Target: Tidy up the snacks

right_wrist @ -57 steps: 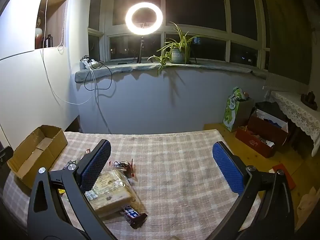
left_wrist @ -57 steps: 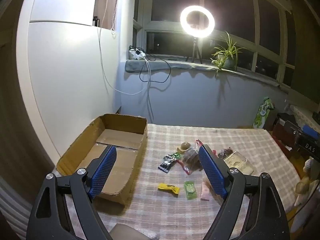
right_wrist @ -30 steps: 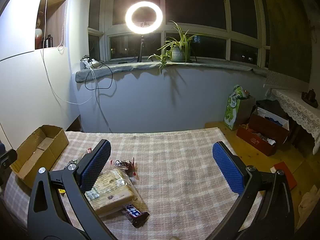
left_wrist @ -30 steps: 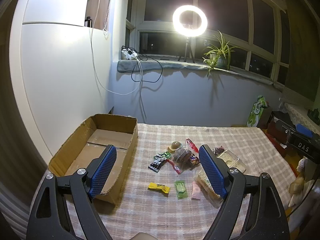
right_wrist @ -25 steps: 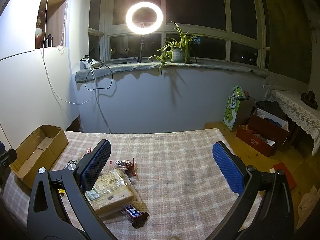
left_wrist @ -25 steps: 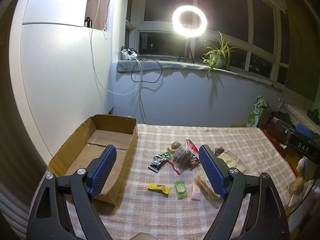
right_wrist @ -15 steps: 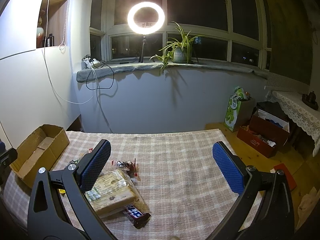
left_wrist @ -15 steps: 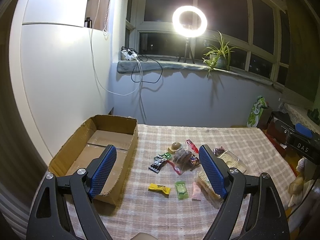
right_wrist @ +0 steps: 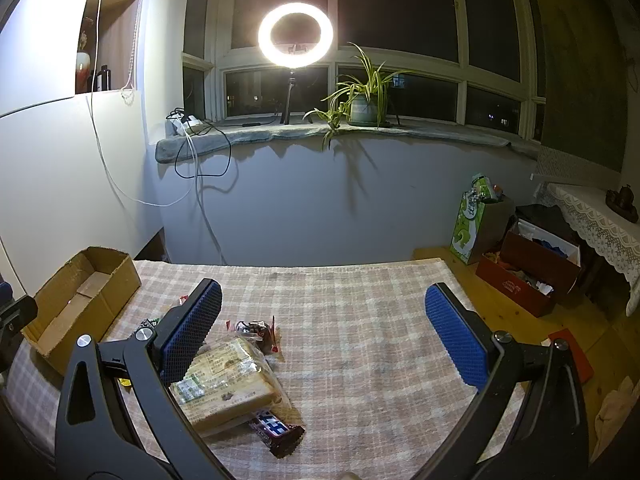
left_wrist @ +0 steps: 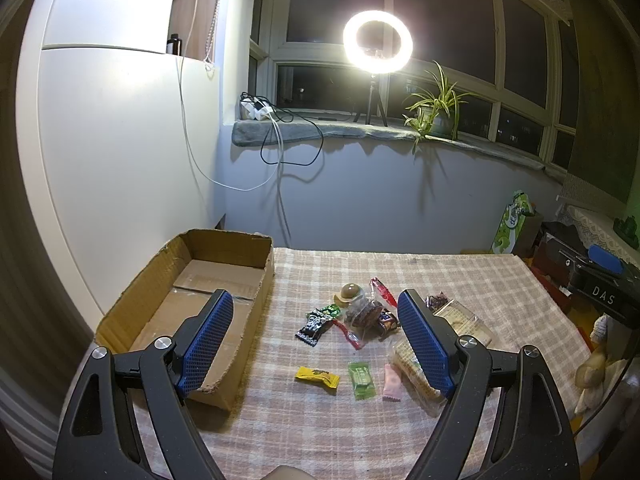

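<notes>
Left claw (left_wrist: 316, 336) wide open, empty | right claw (right_wrist: 320, 328) likewise | box (left_wrist: 160, 300) at table's left edge (left_wrist: 80, 376)

Bare cloth (right_wrist: 360, 344) right of snacks (right_wrist: 228, 380)

A table covered by a checked cloth (left_wrist: 460, 276) fills the lower frame, bearing a cardboard box (left_wrist: 152, 300) at left and scattered snack packets (left_wrist: 360, 316) at centre.

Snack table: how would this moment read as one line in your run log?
left gripper: open, empty | right gripper: open, empty | snacks: loose on tablecloth | cardboard box: holds no snacks
</notes>
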### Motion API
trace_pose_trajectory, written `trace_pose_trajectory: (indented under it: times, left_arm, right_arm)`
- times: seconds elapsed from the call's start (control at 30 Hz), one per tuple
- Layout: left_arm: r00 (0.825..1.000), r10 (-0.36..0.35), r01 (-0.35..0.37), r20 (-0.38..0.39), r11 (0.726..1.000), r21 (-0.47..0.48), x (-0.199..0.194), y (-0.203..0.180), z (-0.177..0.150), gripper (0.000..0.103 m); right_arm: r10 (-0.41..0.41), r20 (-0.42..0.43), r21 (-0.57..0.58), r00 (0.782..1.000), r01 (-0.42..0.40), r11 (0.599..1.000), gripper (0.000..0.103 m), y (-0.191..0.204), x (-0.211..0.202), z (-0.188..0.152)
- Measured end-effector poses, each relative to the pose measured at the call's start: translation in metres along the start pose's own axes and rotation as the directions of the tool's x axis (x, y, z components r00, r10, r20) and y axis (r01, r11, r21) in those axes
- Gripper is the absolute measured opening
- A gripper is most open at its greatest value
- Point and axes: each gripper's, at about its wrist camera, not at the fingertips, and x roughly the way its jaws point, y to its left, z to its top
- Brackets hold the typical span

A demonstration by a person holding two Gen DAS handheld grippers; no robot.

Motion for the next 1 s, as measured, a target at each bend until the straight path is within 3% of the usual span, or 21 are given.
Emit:
trace_pose_trajectory:
  times: [1.0]
  left_arm:
    - [1.000,-0.010,0.010,-0.022,1.000,0.006,0.0034,-0.0045,-0.0081,0.085]
  right_arm:
    - [0.003,-0.018,-0.004,1.000,-0.003,1.000,0.103,-0.0001,0.0048,-0.0085]
